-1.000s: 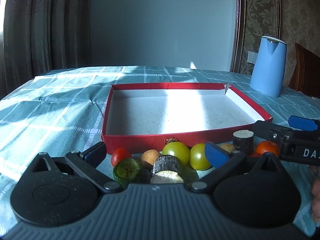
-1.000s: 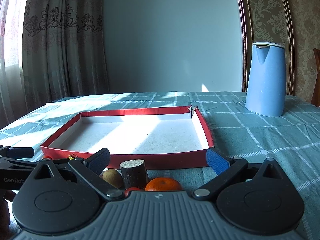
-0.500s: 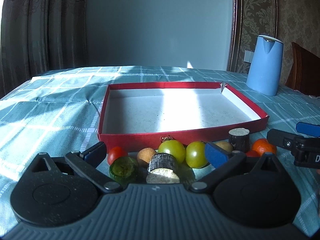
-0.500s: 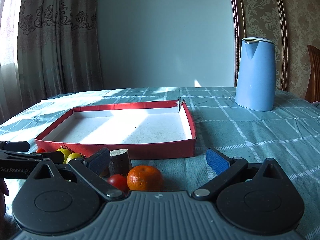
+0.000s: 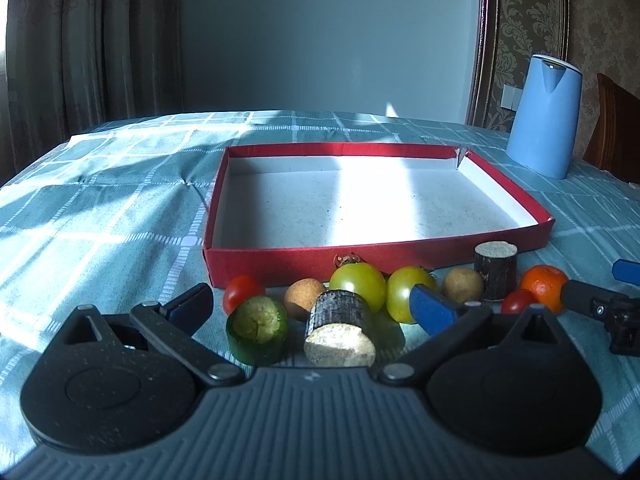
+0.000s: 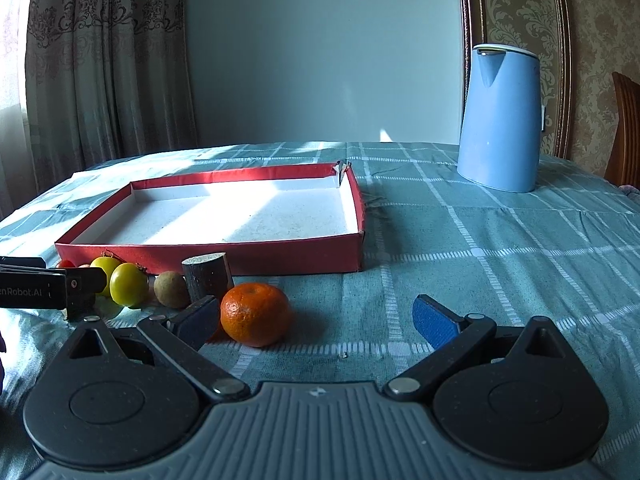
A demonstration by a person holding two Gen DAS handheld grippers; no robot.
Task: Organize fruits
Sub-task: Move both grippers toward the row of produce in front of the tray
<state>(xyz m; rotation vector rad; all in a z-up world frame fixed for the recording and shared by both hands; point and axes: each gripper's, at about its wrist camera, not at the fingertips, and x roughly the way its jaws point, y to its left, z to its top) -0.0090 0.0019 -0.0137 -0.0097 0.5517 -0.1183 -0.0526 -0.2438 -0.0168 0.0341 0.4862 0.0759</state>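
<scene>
Presently both grippers hover low over the counter (image 6: 500, 240), jaws spread apart, holding nothing: left gripper (image 5: 312, 304) facing the fruit row, right gripper (image 6: 316, 314) beside the mandarin (image 6: 255, 314). Fruits sit along the red box's (image 5: 400, 252) near wall, outside it.

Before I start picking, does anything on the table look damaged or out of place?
Yes: the red box has a torn far right corner, its flap sticking up ragged. The dark cut cylinder near the left gripper lies on its side, while its twin stands upright. Nothing spilled.
</scene>
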